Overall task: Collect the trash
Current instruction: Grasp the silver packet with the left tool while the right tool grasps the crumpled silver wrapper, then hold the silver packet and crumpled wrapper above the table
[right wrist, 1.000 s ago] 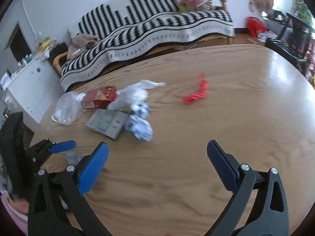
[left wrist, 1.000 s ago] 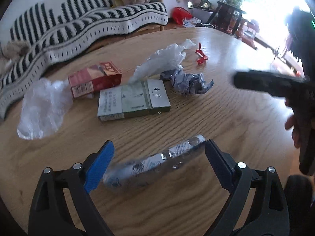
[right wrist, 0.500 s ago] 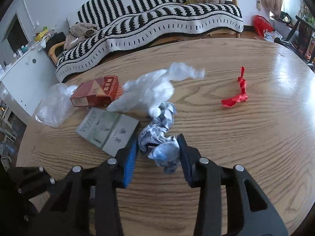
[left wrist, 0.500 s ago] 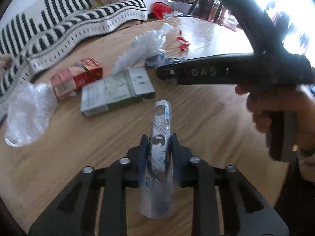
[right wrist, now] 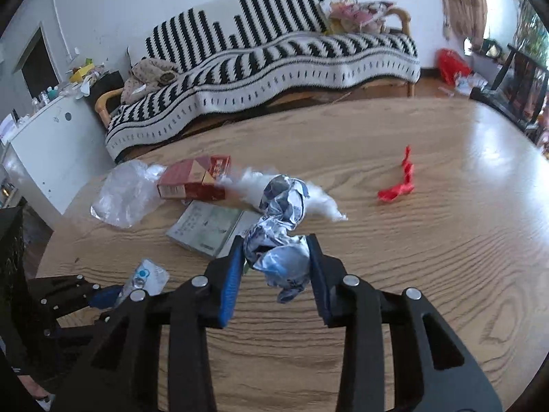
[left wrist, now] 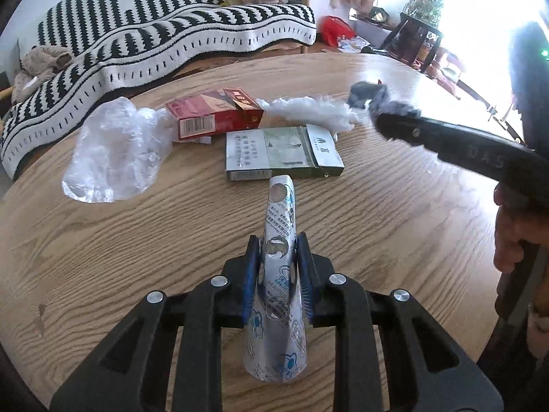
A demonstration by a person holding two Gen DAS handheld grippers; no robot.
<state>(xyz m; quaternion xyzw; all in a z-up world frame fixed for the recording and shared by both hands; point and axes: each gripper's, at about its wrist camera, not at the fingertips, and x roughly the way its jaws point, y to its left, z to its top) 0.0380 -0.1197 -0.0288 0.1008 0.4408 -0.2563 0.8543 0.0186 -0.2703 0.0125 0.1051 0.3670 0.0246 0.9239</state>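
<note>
My left gripper is shut on a silver blister pack and holds it above the round wooden table. My right gripper is shut on a crumpled silver-and-blue wrapper, lifted off the table. On the table lie a red cigarette box, a flat grey-green carton, a clear plastic bag, a white crumpled plastic piece and a red scrap. The right gripper also shows in the left wrist view, over the table's right side.
A sofa with a black-and-white striped blanket stands behind the table. A white cabinet is at the left. A dark side table and chairs stand at the back right.
Both grippers closed on their trash and lifted it: the left on the blister pack, the right on the crumpled wrapper. The right gripper has drawn back from the pile.
</note>
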